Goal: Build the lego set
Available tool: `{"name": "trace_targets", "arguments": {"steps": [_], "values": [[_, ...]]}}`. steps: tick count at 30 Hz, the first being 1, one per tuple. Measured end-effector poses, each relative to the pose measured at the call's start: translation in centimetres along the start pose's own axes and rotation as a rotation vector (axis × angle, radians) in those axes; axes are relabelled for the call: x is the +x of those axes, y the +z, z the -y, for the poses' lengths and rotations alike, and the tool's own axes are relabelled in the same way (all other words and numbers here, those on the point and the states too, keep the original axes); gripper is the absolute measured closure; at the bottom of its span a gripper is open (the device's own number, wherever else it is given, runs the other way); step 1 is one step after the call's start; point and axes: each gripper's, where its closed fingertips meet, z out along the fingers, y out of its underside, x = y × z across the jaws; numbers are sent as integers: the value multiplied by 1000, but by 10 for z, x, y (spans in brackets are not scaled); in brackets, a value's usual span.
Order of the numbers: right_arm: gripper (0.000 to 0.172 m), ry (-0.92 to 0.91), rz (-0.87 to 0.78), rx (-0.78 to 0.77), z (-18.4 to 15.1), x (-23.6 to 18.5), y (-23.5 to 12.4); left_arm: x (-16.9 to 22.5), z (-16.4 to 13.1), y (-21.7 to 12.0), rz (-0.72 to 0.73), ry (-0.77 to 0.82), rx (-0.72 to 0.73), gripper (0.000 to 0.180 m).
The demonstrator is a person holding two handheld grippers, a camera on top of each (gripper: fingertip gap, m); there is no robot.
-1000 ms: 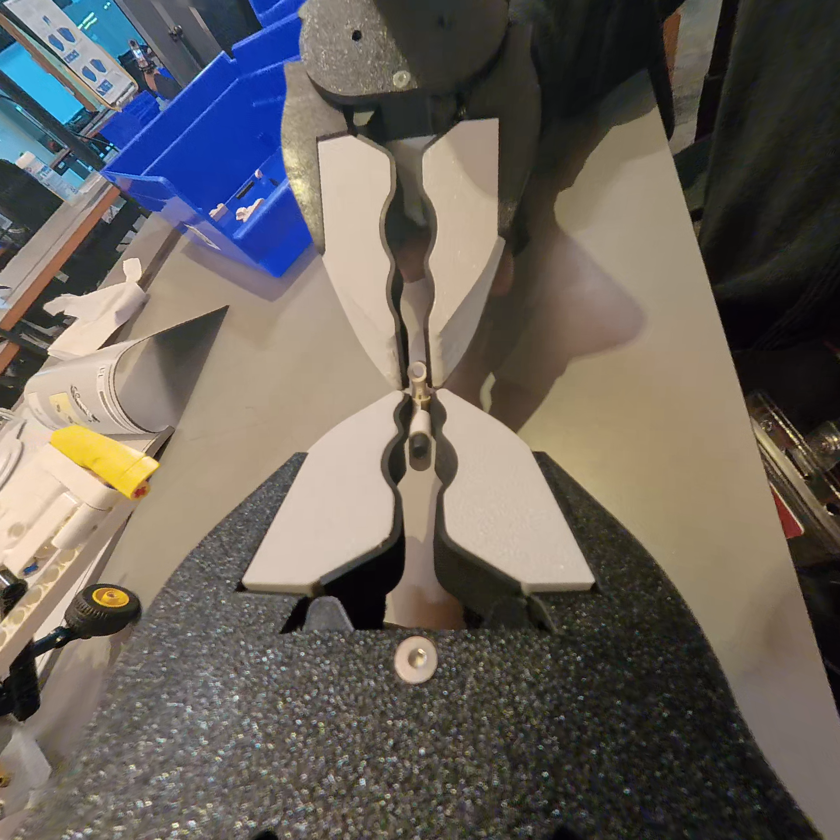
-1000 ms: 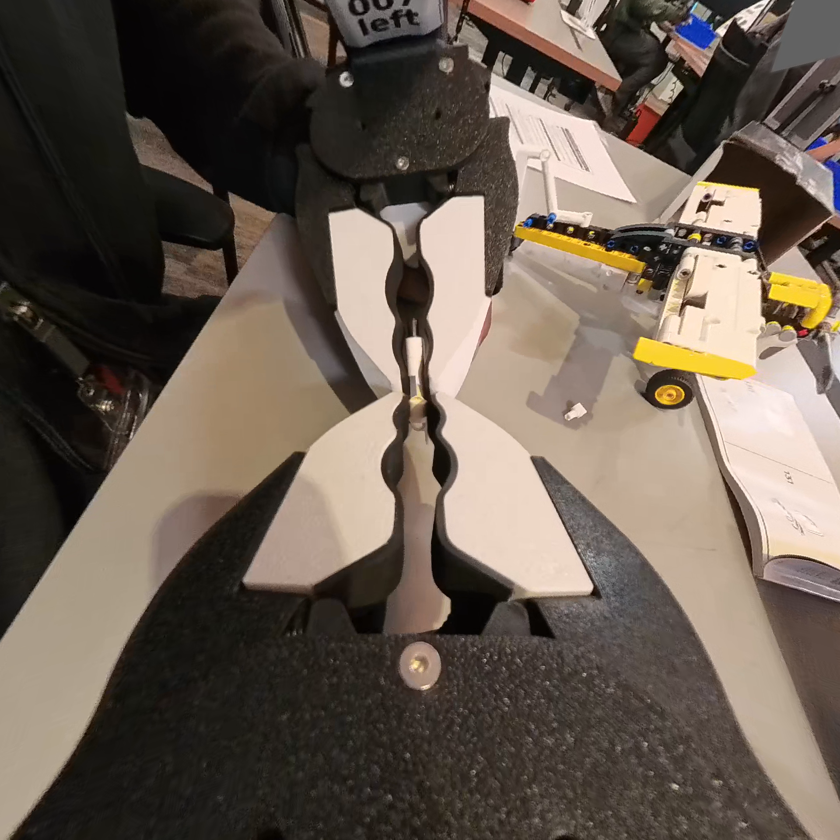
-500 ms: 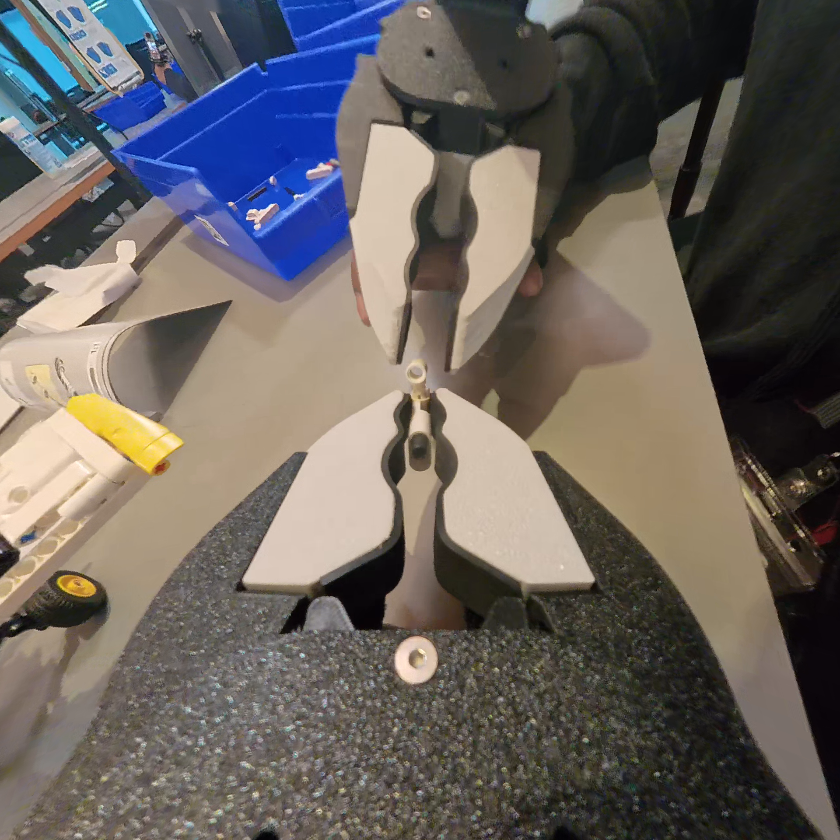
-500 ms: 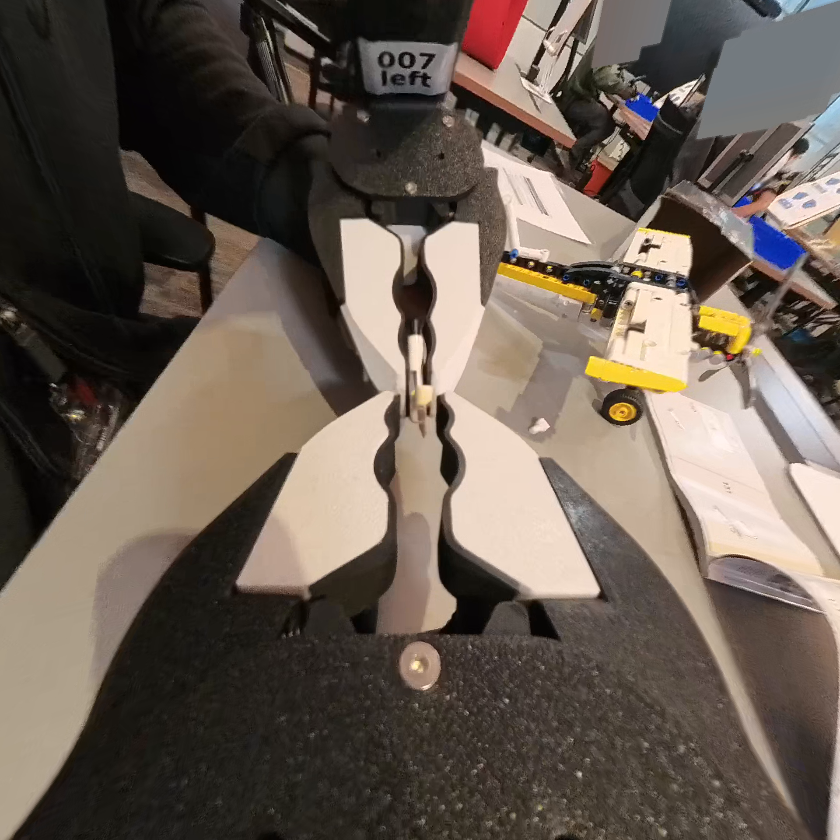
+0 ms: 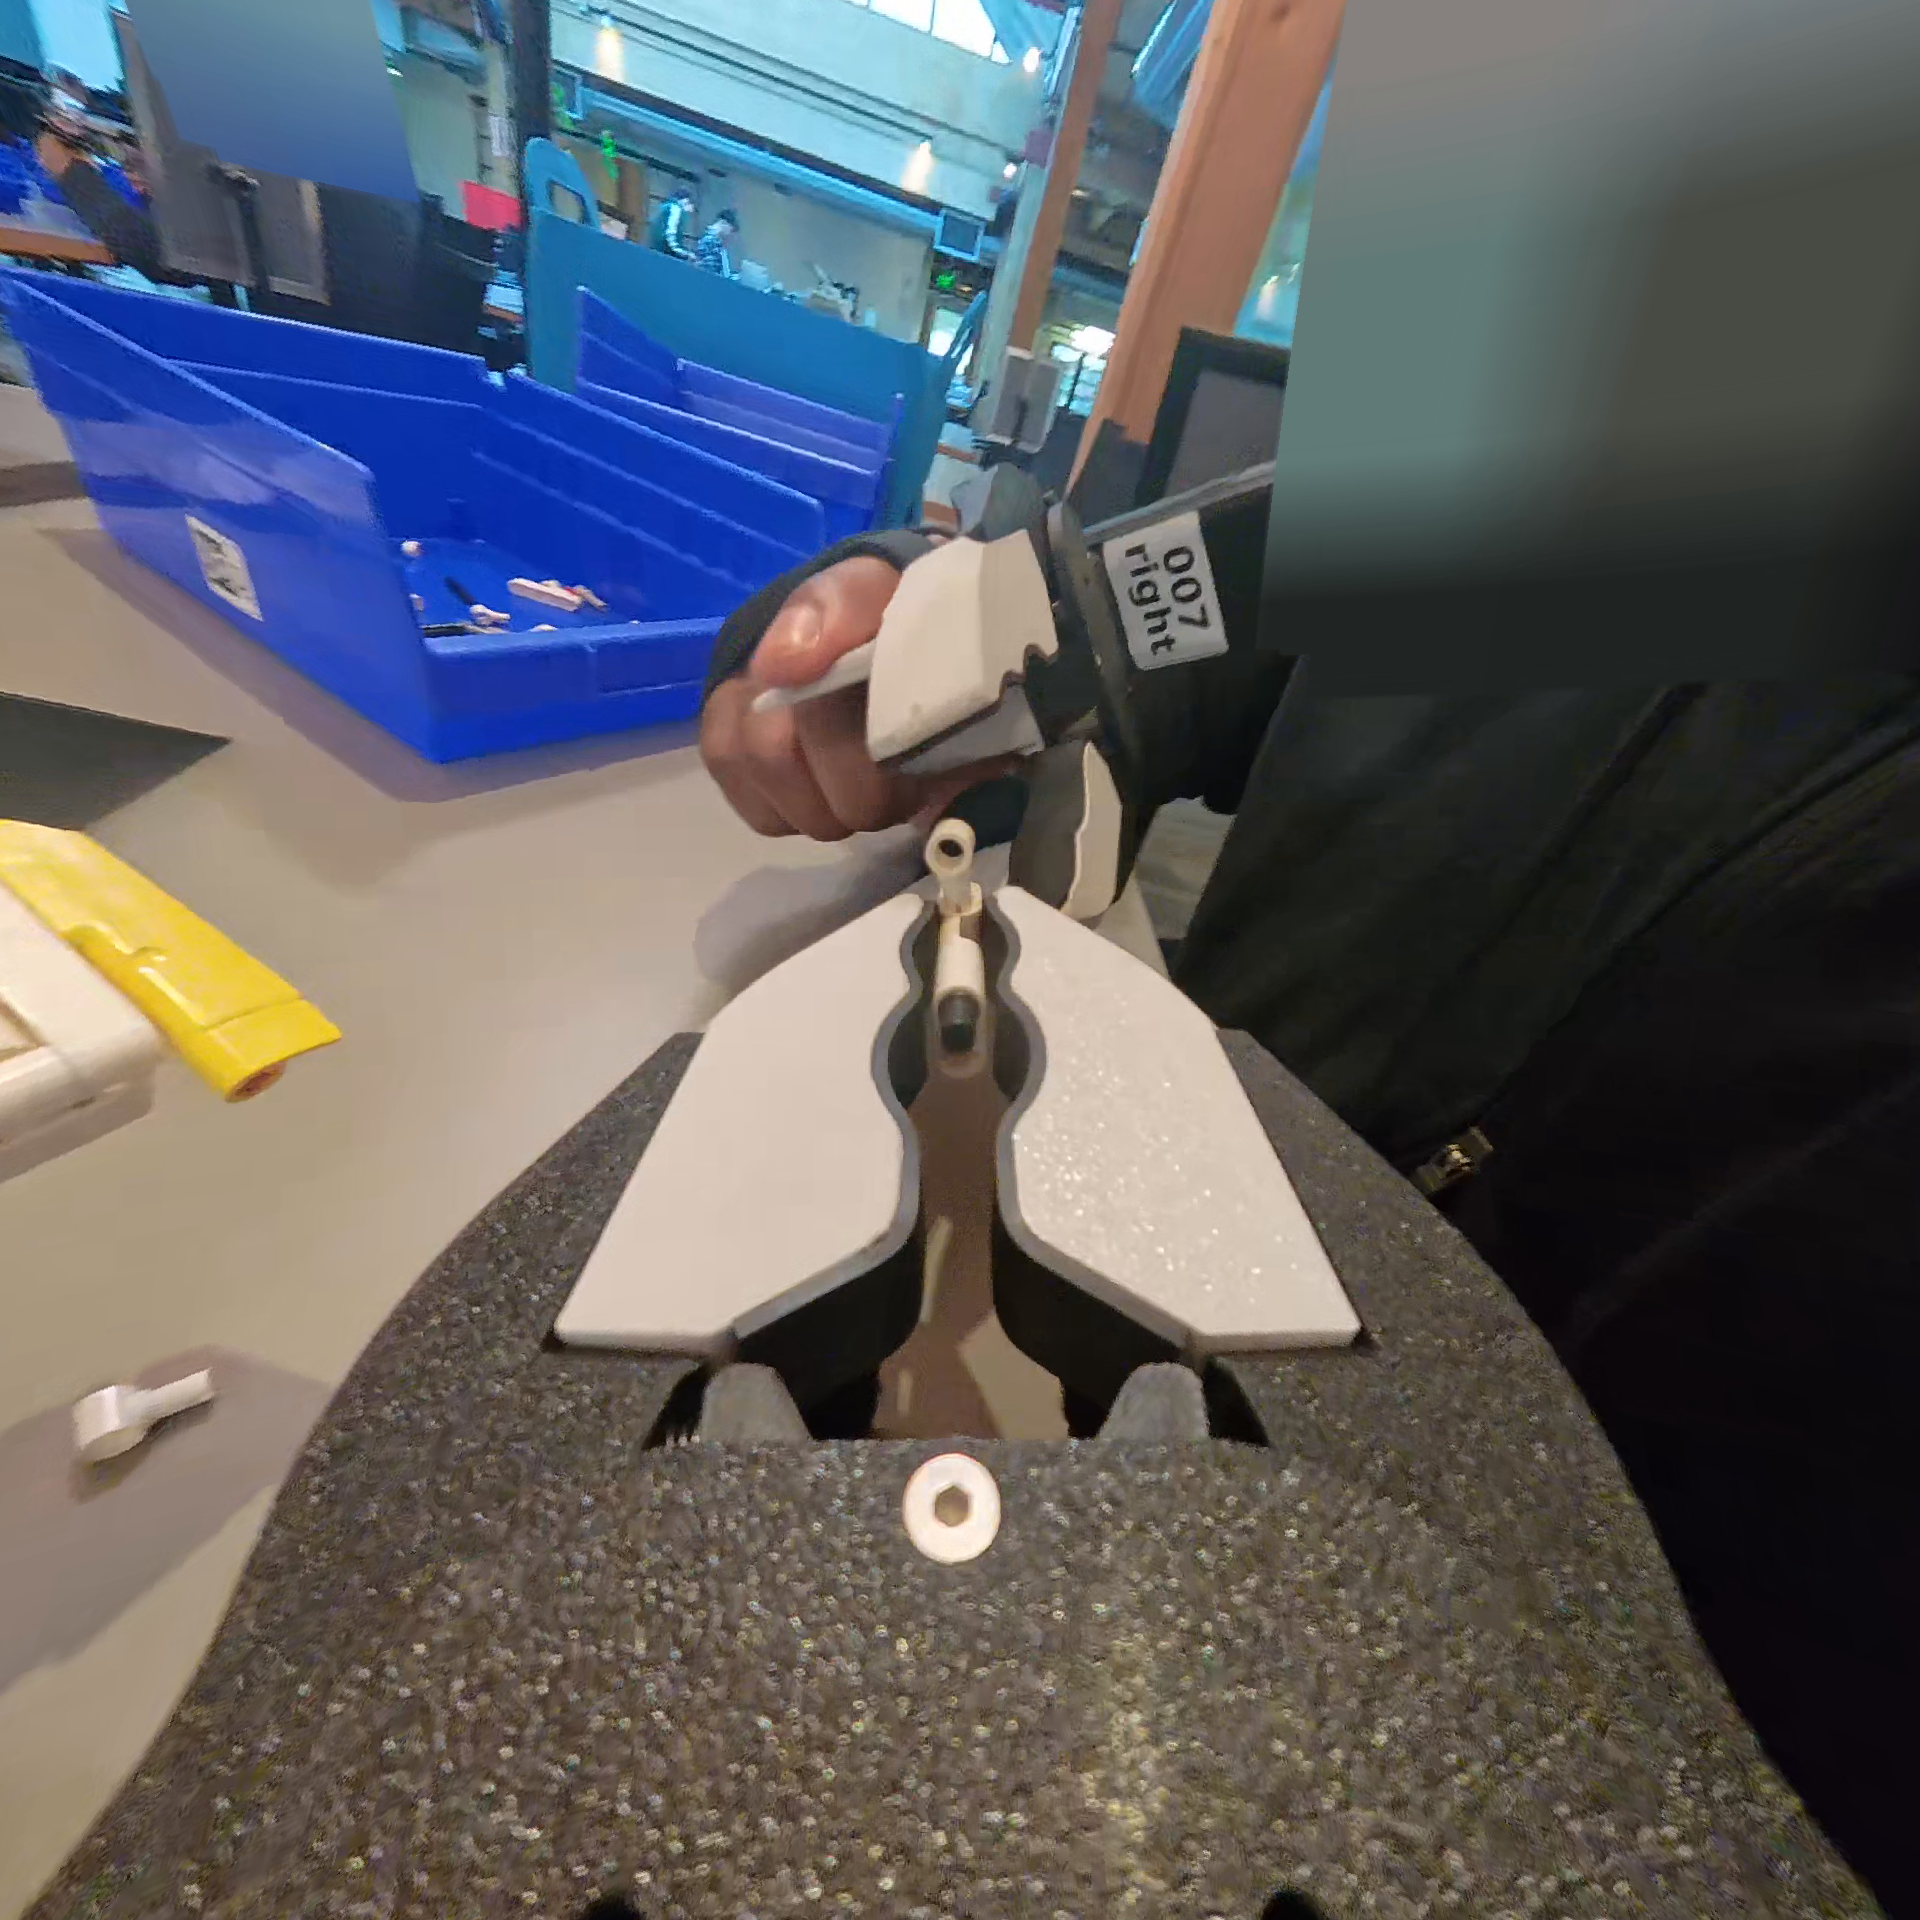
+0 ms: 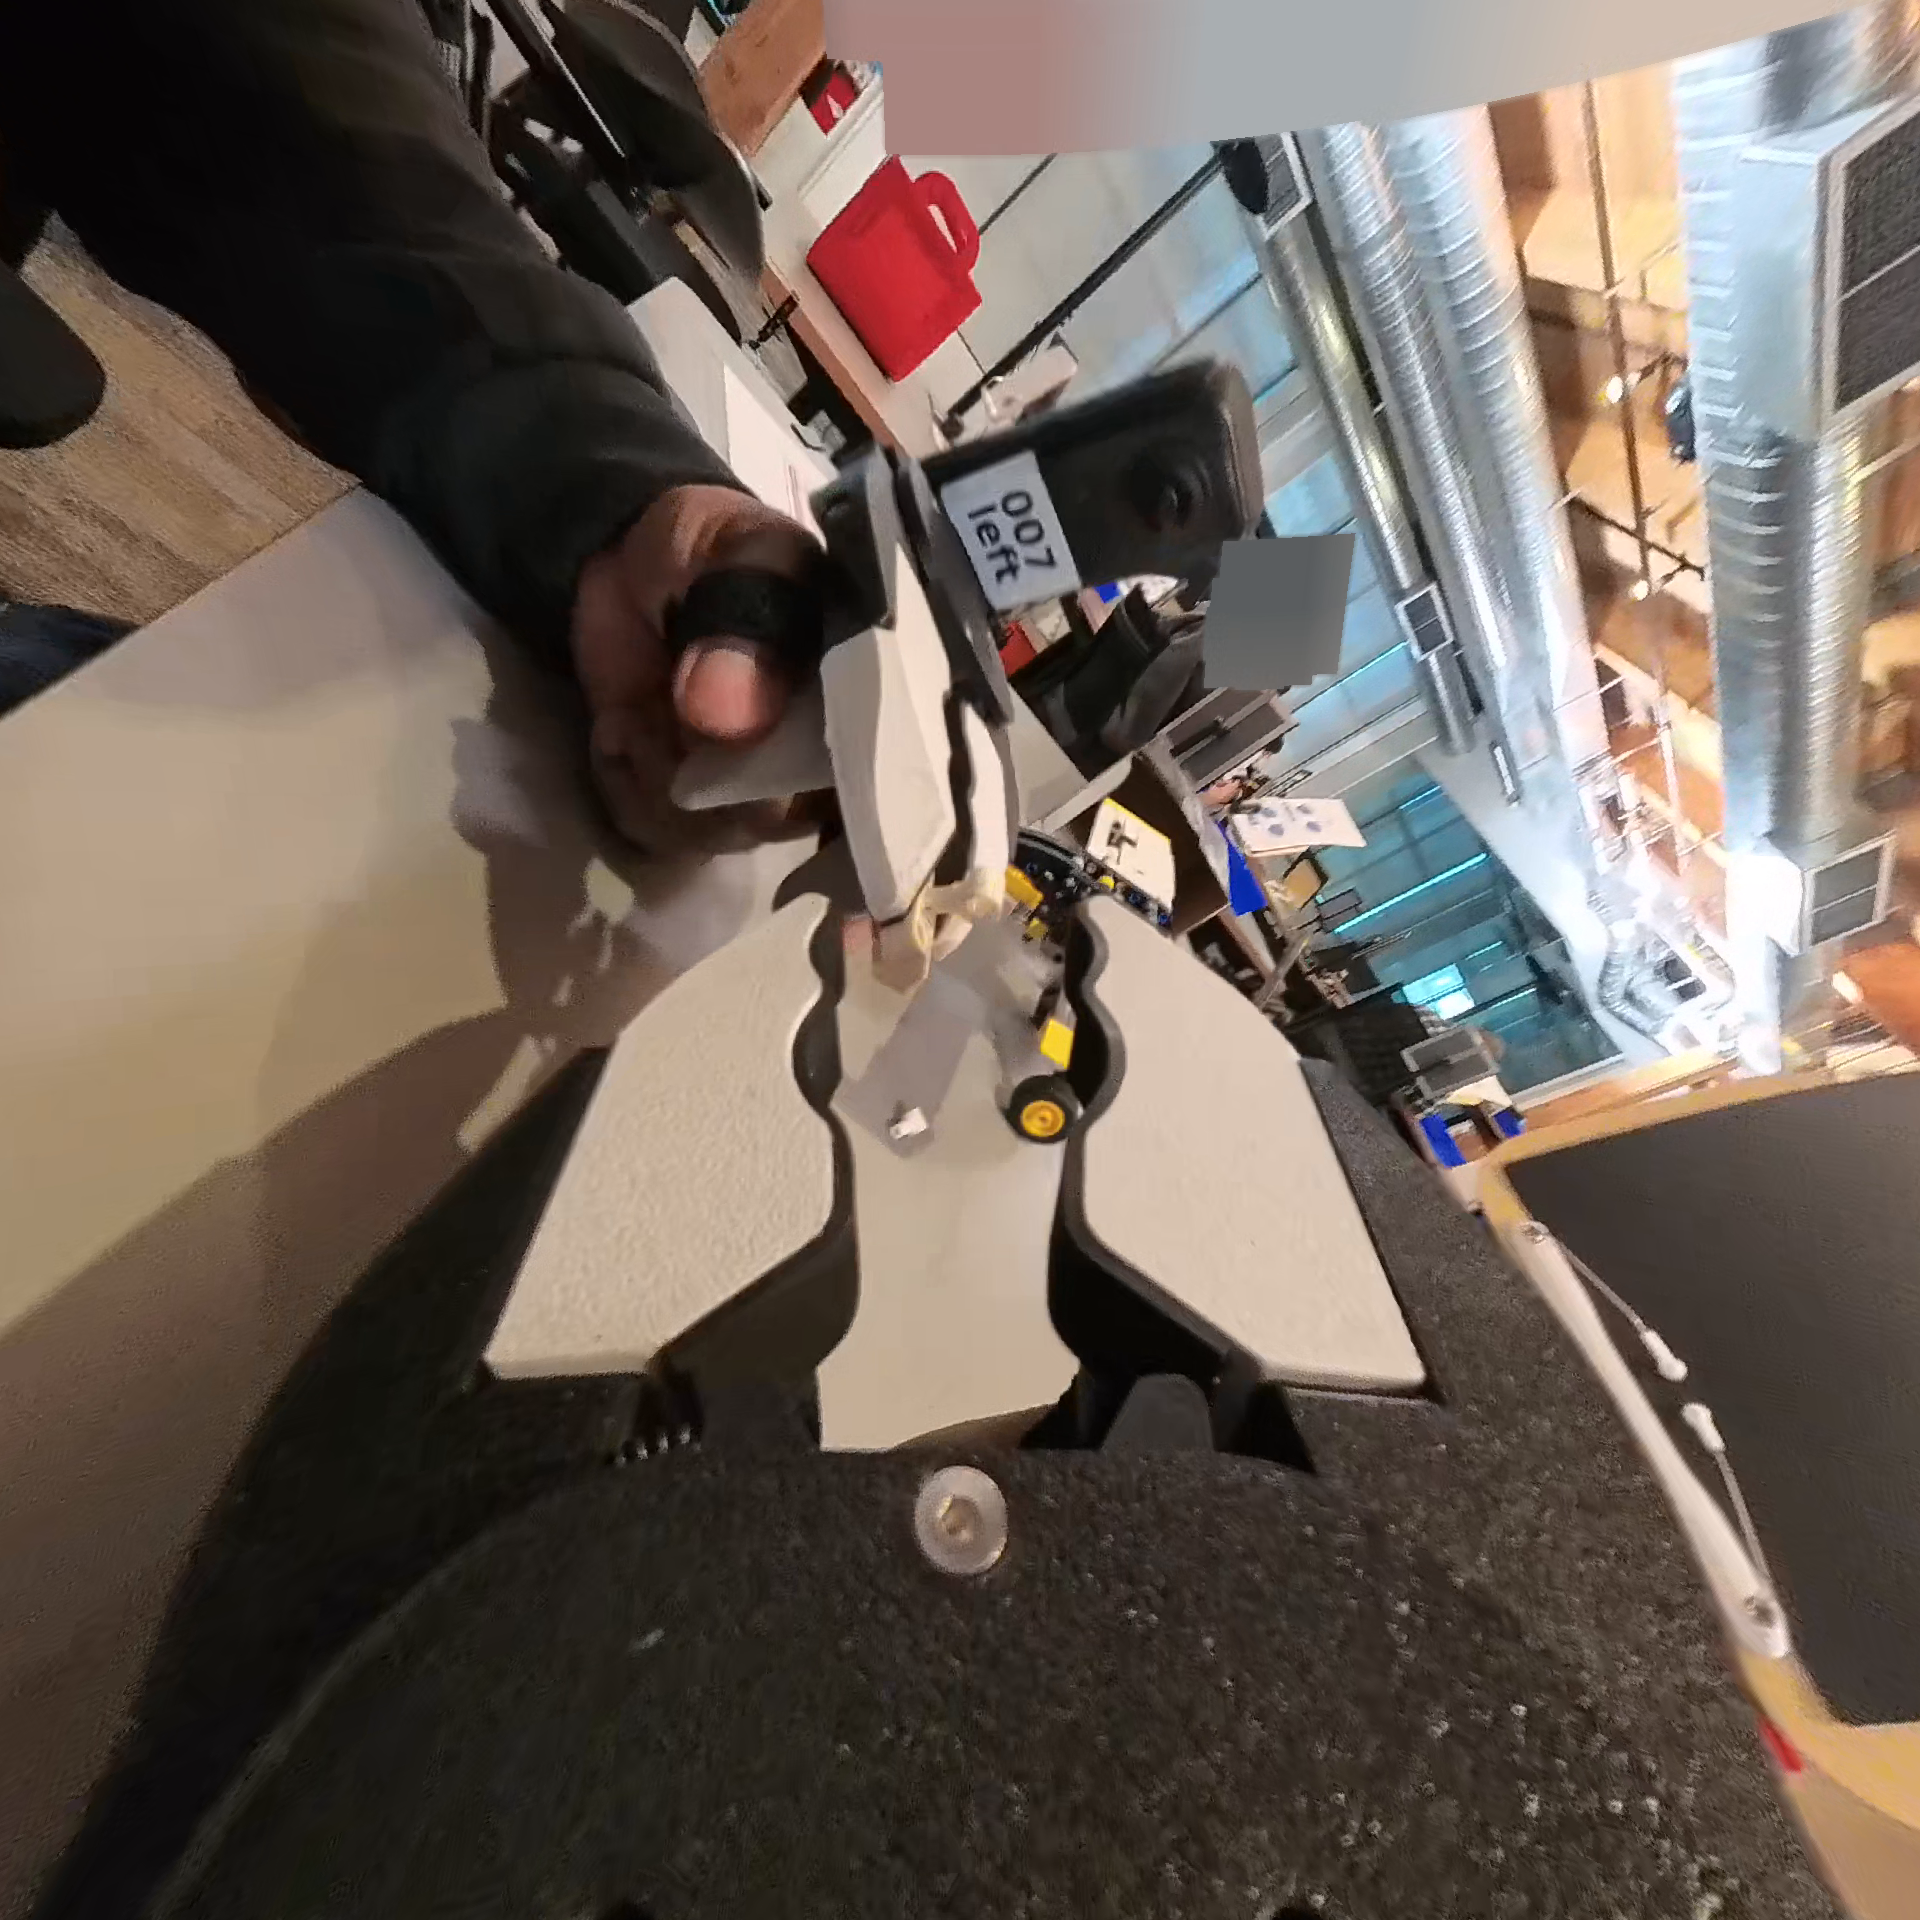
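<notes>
My left gripper [image 5: 961, 904] is shut on a small cream connector piece [image 5: 954, 940]. Its ring end [image 5: 951, 847] sticks out past the fingertips, and a pale sleeve with a dark end lies back between the fingers. My right gripper [image 6: 956, 925] is open and holds nothing. In the left wrist view it [image 5: 1013, 800] is rolled on its side just beyond the piece, apart from it. In the right wrist view the left gripper [image 6: 920, 821] hangs in front of my open fingers with the cream piece [image 6: 961, 906] at its tips.
A blue bin [image 5: 312, 540] with small parts stands at the back left of the grey table [image 5: 468, 935]. A yellow and white model [image 5: 156, 997] and a loose white connector [image 5: 140, 1408] lie at the left. The model's yellow wheel [image 6: 1042, 1114] shows beyond my right fingers. The tips of both grippers are at nearly the same place. From either gripper's tips it is about 20 cm to the model's yellow wheel [image 6: 1042, 1114].
The right gripper opened, let go of the cream piece, drew back and rolled onto its side. The left gripper stayed shut on the piece and tilted up.
</notes>
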Motion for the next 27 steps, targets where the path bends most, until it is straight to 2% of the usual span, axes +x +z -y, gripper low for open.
{"name": "trace_targets", "arguments": {"steps": [6,12,20,27], "values": [[141,-54,-2,17,6,-3,0,8,3,6,-91,-76,17,173],[145,-72,-12,18,5,-5,0,8,1,9,-92,-81,-1,173],[137,52,-41,18,-9,6,-10,-9,8,9,6,-70,32,173],[134,121,-93,27,-26,20,-22,-32,26,19,122,39,-9,173]]}}
